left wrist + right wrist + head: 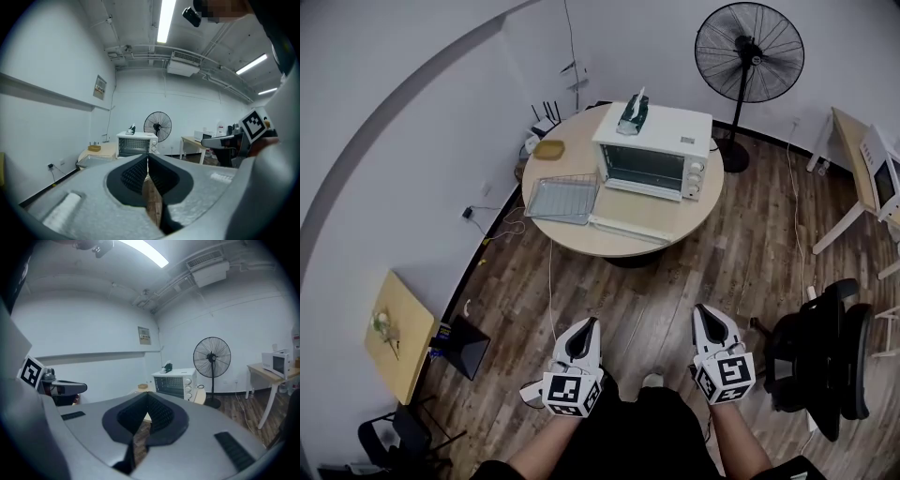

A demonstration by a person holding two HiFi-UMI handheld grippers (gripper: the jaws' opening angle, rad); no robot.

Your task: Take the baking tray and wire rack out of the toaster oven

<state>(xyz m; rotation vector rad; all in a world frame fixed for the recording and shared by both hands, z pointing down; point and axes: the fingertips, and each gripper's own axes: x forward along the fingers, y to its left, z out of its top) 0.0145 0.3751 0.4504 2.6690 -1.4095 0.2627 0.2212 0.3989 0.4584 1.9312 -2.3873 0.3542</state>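
Note:
The white toaster oven [652, 150] stands on a round wooden table [712, 202] across the room, also seen small in the left gripper view [136, 144] and the right gripper view [174, 383]. Left of it on the table lies a grey baking tray [562, 199] with what looks like a wire grid on it. A long white bar [628, 230] lies in front of the oven. My left gripper [591, 322] and right gripper [701, 310] are held side by side, low, over the wooden floor, well short of the table. Both are shut and empty, pads together [147, 161] [147, 397].
A green and white object [634, 112] sits on the oven, a small yellow box [548, 148] behind the tray. A standing fan [748, 52] is beyond the table. A black office chair [825, 356] is at my right, a small wooden table [398, 333] at my left.

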